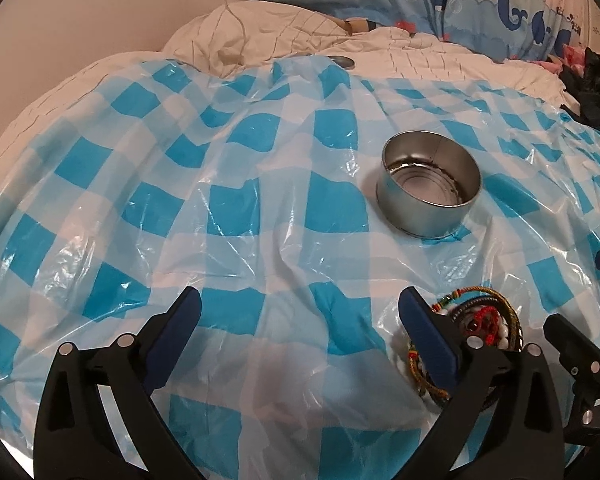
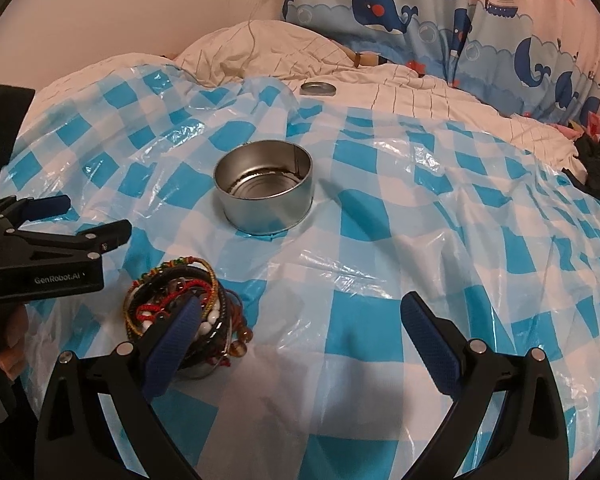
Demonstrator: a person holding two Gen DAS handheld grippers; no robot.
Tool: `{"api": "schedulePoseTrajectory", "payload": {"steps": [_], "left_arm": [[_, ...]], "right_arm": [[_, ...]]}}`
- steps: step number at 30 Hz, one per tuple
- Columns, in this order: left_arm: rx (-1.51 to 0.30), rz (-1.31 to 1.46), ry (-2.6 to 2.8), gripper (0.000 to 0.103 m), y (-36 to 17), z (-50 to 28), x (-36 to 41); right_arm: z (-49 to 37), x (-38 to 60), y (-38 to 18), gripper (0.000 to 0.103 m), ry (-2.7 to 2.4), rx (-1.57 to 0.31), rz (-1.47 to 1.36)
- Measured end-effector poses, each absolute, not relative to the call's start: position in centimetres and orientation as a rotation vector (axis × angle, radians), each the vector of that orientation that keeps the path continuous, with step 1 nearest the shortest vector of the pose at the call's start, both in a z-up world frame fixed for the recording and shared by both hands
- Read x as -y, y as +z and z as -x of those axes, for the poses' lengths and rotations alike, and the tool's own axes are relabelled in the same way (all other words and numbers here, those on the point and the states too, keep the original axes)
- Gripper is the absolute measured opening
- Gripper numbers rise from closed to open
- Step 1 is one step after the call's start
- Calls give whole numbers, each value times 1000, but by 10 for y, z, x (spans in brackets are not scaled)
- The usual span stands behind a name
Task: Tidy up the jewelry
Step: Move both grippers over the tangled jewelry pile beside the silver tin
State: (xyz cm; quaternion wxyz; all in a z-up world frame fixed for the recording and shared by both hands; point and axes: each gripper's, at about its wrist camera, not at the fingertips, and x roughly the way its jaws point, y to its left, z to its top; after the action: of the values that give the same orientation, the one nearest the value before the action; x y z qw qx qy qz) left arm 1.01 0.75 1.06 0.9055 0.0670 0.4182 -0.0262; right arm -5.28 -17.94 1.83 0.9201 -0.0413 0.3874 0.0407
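Over checkered sheet [image 1: 260, 208], tools apparently wide, empty.

Legible text: "GenRobot.AI", white print on the black body of the left gripper [image 2: 96, 222], right wrist view. Small marks on the whale-print curtain [image 2: 420, 12] too small to read.
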Motion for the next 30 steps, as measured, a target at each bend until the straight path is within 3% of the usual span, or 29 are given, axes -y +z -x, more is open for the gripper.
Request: {"api": "schedulePoseTrajectory", "payload": {"steps": [21,30], "left_arm": [[-940,-33,-339,95,-5,-7,3],[-1012,146,-480,95,-15,-26,12]], "right_arm": [[49,178,2,96,75,-829,75],[40,186,4,96,73,-829,40]]}}
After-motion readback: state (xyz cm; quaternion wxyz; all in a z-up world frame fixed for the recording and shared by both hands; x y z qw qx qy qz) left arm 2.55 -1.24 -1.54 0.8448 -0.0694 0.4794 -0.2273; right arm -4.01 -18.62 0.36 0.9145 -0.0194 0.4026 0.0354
